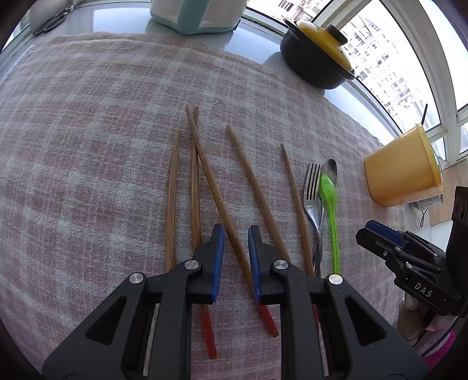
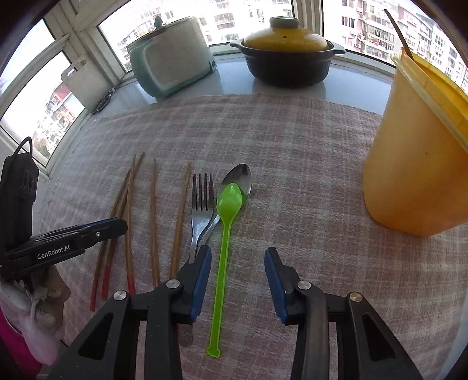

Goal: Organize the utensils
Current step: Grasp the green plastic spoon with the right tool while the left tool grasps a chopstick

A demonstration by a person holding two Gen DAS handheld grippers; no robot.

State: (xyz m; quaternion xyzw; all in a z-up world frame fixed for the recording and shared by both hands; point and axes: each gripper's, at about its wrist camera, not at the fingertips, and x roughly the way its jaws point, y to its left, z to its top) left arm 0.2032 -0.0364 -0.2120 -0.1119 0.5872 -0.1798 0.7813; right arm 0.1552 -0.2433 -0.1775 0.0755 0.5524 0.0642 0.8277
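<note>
Several wooden chopsticks with red ends [image 1: 172, 198] lie side by side on a checked cloth [image 1: 87, 146]. To their right lie a steel fork [image 2: 201, 204], a steel spoon [image 2: 241, 175] and a green plastic spoon [image 2: 223, 257], which rests partly on the steel one. My left gripper [image 1: 236, 231] hangs low over the chopsticks with a narrow gap between its jaws. One slanted chopstick [image 1: 210, 181] runs through that gap, and the pads do not press on it. My right gripper [image 2: 238, 251] is open, and the green spoon's handle lies between its fingers untouched.
A tall yellow cup [image 2: 409, 175] with a dark stick in it stands at the cloth's right. Along the window ledge behind are a black pot with a yellow lid [image 2: 288, 64], a pale green cooker [image 2: 172, 64] and scissors [image 1: 52, 22].
</note>
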